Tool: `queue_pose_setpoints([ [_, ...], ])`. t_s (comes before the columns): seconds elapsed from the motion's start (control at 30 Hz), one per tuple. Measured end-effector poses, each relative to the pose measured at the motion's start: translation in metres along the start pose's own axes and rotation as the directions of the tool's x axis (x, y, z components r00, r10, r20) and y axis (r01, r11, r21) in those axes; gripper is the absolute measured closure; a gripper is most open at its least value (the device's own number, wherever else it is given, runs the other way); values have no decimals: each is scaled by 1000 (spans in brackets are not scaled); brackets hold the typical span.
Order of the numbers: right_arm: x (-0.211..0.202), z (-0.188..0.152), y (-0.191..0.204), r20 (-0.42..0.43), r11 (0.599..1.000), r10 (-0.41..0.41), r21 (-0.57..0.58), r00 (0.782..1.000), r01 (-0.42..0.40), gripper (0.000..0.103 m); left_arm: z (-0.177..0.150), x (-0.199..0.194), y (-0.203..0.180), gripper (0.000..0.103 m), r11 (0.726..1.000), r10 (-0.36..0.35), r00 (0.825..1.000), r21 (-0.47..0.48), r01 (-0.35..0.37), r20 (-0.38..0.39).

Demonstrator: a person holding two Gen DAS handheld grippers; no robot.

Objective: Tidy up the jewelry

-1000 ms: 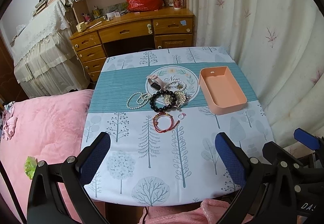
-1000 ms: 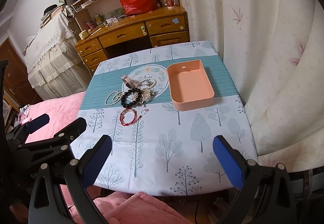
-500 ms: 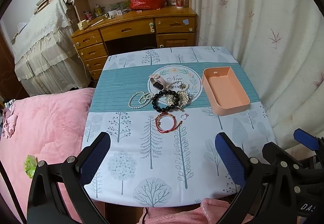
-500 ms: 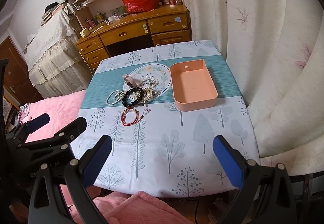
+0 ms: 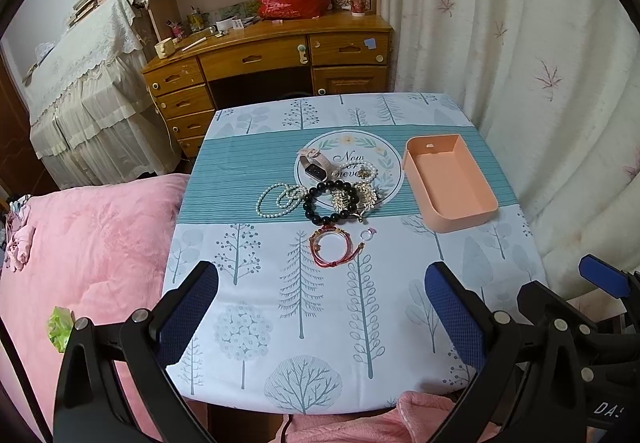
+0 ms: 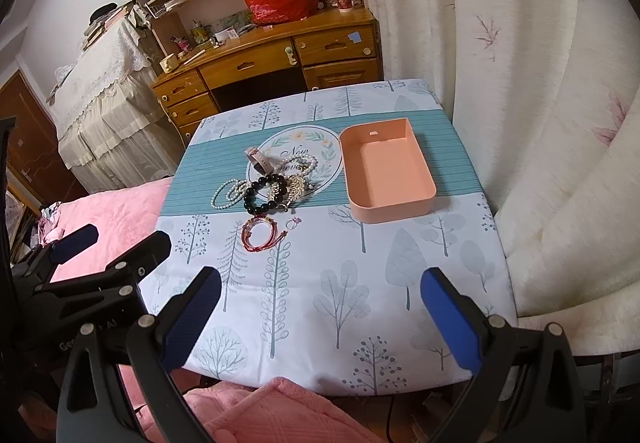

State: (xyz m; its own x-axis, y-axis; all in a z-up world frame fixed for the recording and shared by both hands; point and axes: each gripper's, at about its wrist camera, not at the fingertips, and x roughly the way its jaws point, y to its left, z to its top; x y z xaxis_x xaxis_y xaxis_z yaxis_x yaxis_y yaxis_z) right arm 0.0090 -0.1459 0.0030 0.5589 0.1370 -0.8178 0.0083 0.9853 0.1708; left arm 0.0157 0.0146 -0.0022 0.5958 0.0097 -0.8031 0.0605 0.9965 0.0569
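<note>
Both claws spread, empty: left claw (image 5: 320, 307); right claw (image 6: 320, 313); tangled bracelets (image 5: 336, 195) risk lifting together, snagging beside the tray (image 5: 480, 211).

Wide bare stretch of tabletop (image 5: 304, 327) across the lower half of the frame, open between both grippers. Clustered jewelry (image 5: 332, 199) crowding the centre, touching and overlapping. Peach tray (image 5: 450, 183) just right of it, interior free. Narrow clear strip between cluster and tray. Curtain (image 6: 540, 123) pressing along the right edge; pink bed (image 5: 88, 243) flanking the left.
</note>
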Motion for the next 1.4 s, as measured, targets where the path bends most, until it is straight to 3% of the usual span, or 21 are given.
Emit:
queue_pose_setpoints([
  [0.47, 5, 6, 11, 5, 1000, 14, -4, 1000, -14, 3, 19, 13, 24, 1, 1000, -26, 1000, -6, 26, -15],
  [0.73, 21, 22, 31, 26, 999, 29, 27, 999, -29, 3, 30, 41, 75, 1, 998, -65, 989, -29, 62, -136],
  [0.9, 38, 24, 47, 18, 999, 44, 29, 999, -44, 3, 31, 58, 110, 1, 998, -26, 987, 44, 33, -156],
  [1.0, 47, 23, 67, 71, 997, -15, -79, 997, 20, 3, 33, 70, 127, 1, 994, -48, 987, 87, 62, -155],
  [1.1, 59, 16, 93, 126, 963, -85, -245, 988, 114, 3, 38, 79, 139, 1, 990, -71, 986, 113, 89, -153],
  [1.2, 74, 6, 113, 101, 921, -74, -373, 992, 107, 3, 43, 87, 144, 1, 984, -102, 987, 133, 119, -128],
  [1.33, 99, -10, 137, 44, 869, -78, -486, 996, 90, 3, 53, 105, 141, 1, 981, -69, 986, 172, 94, -149],
  [1.4, 111, -17, 143, 19, 853, -98, -514, 995, 94, 3, 60, 116, 138, 1, 979, -86, 983, 169, 113, -161],
])
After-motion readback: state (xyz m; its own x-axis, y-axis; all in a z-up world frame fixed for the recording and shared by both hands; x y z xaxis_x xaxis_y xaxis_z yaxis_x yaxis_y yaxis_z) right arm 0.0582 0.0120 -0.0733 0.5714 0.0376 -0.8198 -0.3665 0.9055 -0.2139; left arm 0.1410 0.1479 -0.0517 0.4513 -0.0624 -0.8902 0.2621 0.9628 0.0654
